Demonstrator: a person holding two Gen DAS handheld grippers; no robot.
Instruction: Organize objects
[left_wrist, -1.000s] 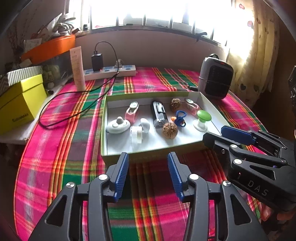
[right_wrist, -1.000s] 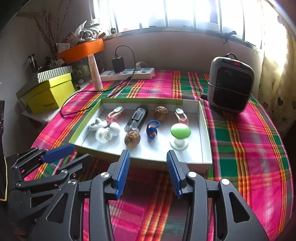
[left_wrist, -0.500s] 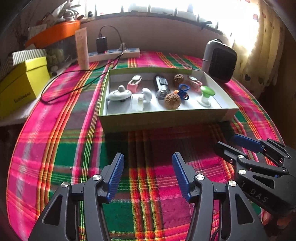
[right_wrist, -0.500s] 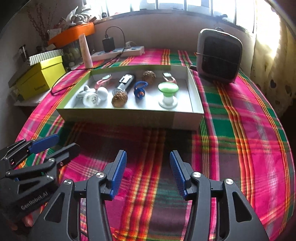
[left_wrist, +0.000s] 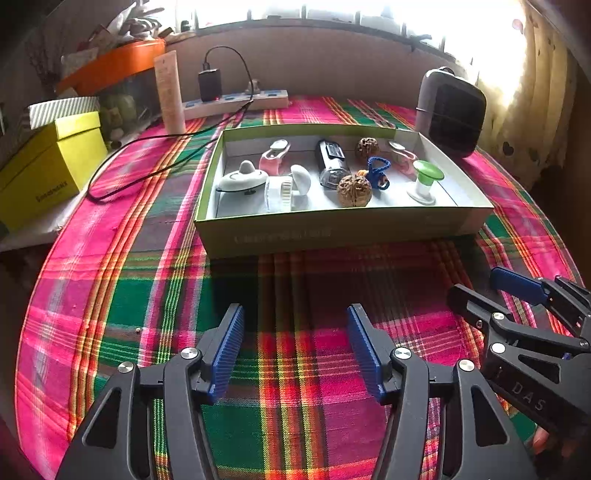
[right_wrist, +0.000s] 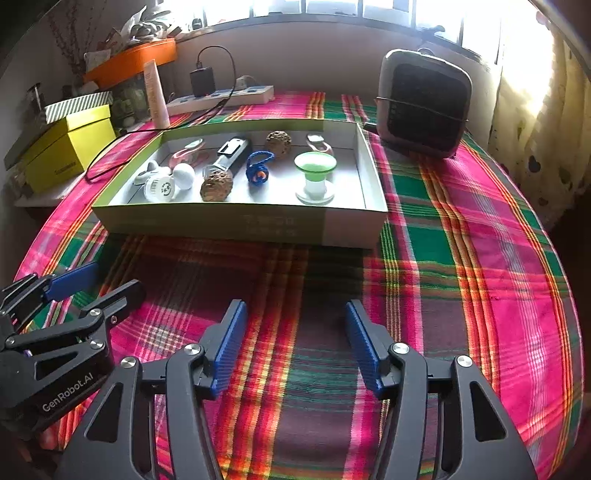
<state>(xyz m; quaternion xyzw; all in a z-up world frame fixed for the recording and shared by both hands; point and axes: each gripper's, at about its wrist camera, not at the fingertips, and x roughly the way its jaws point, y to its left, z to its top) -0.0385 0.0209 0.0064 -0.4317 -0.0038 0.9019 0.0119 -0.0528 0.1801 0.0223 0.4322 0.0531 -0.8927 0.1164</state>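
Near bench (left_wrist: 122, 295) front, both hand-held grippers, left (left_wrist: 295, 347) and right (right_wrist: 295, 343), held wide open, empty. Risk: walnut (left_wrist: 354, 190) rolled, box (left_wrist: 332, 229) shoved by careless reach.

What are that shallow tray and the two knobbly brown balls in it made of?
The tray looks like matte cardboard: thin straight walls, folded corners, faint print on the front. The nearer brown ball and the farther brown ball seem to be walnut shells or carved wood: deeply wrinkled, dull brown, the nearer one with a seam around it. Which, I cannot tell.
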